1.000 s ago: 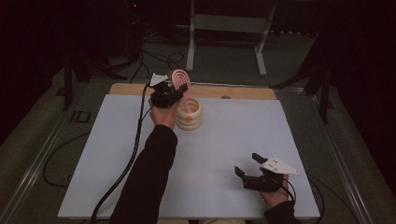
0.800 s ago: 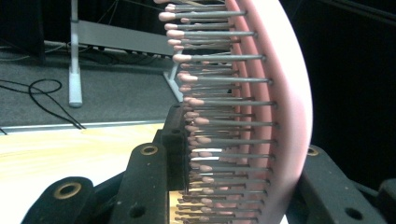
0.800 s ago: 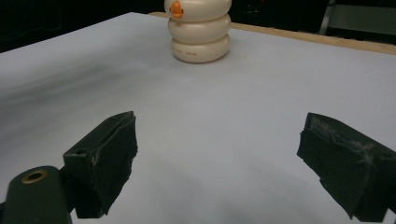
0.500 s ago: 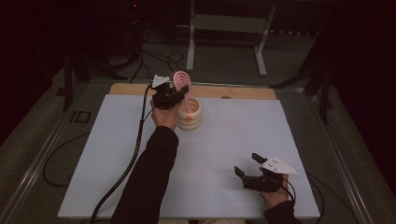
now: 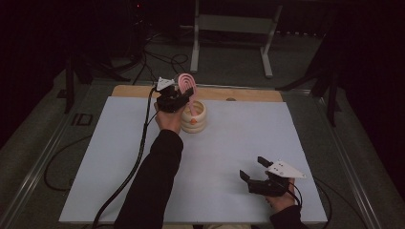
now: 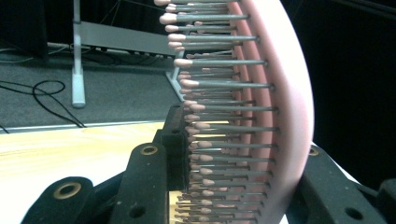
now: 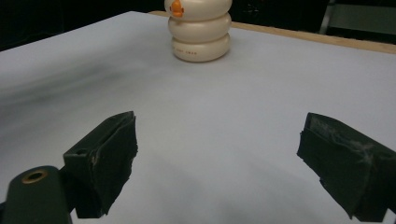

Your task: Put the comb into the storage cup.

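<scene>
Gripping the pink hairbrush (image 5: 185, 84) in my left claw (image 5: 180, 96), I held it upright above the cream ringed holder (image 5: 196, 118) near the far edge of the table (image 5: 95, 157). Its bristles (image 6: 219, 109) pressed against one jaw, its pink back against the other. My right claw (image 5: 254, 170) rested low at the near right, jaws wide apart, gripping nothing, pointed toward the holder.

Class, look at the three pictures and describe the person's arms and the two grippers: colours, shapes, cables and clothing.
Both grippers are black. The left gripper and the right gripper each carry a pale three-cornered plate on top. The right gripper's jaw pads are blocky, dark and scuffed, with a brass-coloured ring near the base. A black cable trails from the left gripper. The left arm wears a long dark sleeve.
</scene>
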Action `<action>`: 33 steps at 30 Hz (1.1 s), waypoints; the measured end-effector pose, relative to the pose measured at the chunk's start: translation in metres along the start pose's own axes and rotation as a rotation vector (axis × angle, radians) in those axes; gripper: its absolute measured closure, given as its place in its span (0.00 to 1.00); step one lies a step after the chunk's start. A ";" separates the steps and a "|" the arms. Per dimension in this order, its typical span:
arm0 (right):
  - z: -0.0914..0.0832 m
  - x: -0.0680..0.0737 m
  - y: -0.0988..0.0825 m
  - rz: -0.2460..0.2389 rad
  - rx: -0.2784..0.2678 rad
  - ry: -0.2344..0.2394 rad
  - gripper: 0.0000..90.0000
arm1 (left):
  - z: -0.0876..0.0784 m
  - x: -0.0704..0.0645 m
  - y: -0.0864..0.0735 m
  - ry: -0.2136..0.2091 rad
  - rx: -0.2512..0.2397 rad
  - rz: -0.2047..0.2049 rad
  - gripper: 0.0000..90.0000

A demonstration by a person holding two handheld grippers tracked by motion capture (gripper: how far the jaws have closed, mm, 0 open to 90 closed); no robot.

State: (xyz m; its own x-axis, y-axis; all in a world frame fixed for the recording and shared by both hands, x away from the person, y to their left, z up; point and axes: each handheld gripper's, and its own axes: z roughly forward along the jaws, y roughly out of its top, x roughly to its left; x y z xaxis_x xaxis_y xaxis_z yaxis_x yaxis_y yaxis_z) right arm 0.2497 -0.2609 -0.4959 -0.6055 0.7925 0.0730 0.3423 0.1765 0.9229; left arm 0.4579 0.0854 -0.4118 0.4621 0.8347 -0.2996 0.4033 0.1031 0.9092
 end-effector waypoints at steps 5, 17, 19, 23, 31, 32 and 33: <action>0.000 0.001 0.000 0.000 0.000 -0.002 0.12 | 0.000 0.000 0.000 0.003 -0.001 0.002 0.72; 0.000 0.000 0.000 0.001 -0.001 -0.003 0.12 | -0.001 0.001 -0.001 0.017 0.011 0.017 0.72; 0.000 0.000 0.000 -0.001 0.000 -0.002 0.12 | 0.001 0.002 -0.002 0.017 0.015 0.014 0.72; 0.000 0.000 0.000 -0.001 0.001 -0.004 0.12 | 0.004 0.001 -0.005 0.018 0.023 0.012 0.72; 0.000 0.000 0.000 0.001 0.000 -0.004 0.12 | 0.008 0.000 -0.009 0.015 0.031 0.007 0.72; 0.000 0.000 0.000 0.001 0.000 -0.004 0.12 | 0.009 0.000 -0.010 0.013 0.035 0.008 0.72; 0.000 0.000 0.000 0.000 -0.001 -0.005 0.12 | 0.009 0.000 -0.010 0.012 0.035 0.007 0.72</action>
State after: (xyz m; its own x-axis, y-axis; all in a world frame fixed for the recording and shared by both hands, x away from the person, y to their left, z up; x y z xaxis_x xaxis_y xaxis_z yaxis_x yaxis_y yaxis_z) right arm 0.2499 -0.2614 -0.4960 -0.6022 0.7952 0.0714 0.3420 0.1761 0.9231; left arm 0.4609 0.0794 -0.4236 0.4557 0.8415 -0.2900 0.4279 0.0785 0.9004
